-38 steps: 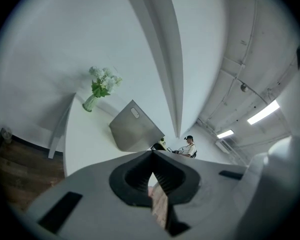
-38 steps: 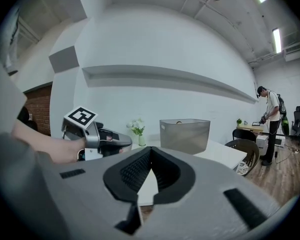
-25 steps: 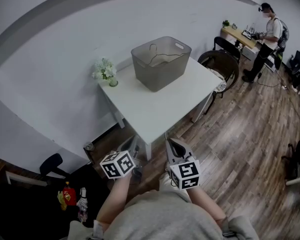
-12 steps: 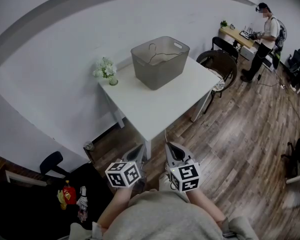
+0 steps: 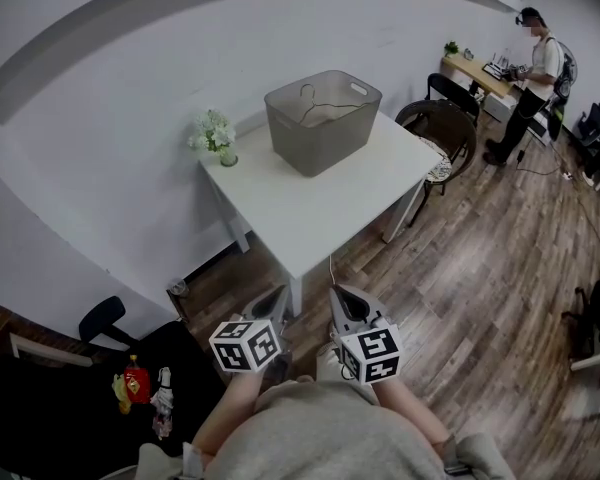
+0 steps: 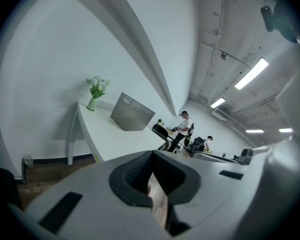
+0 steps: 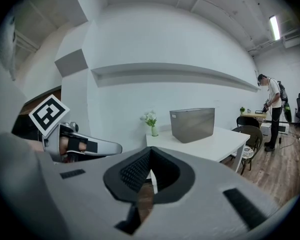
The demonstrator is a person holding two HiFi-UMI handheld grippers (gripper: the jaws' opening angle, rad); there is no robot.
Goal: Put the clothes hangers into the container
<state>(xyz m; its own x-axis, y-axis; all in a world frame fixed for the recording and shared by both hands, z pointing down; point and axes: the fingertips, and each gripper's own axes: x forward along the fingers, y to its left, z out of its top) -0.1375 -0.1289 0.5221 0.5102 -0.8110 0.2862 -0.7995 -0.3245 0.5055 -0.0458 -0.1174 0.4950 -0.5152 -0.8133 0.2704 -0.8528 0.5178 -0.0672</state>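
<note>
A grey plastic container (image 5: 323, 120) stands at the far side of the white table (image 5: 310, 208). A thin wire clothes hanger (image 5: 318, 106) lies inside it, its hook leaning on the back wall. Both grippers hang below the table's near edge, close to my body and well short of the container. My left gripper (image 5: 276, 295) is shut with nothing in it. My right gripper (image 5: 339, 291) is shut and holds nothing too. The container (image 6: 132, 115) shows far off past the shut jaws in the left gripper view. The right gripper view also shows the container (image 7: 192, 124) far off.
A small vase of white flowers (image 5: 214, 136) stands at the table's far left corner. A dark round chair (image 5: 442, 128) sits to the right of the table. A person (image 5: 532, 68) stands at a desk at the back right. Wooden floor spreads out to the right.
My left gripper has shifted slightly right and nearer to my body. The right gripper, the container and the hanger have not moved.
</note>
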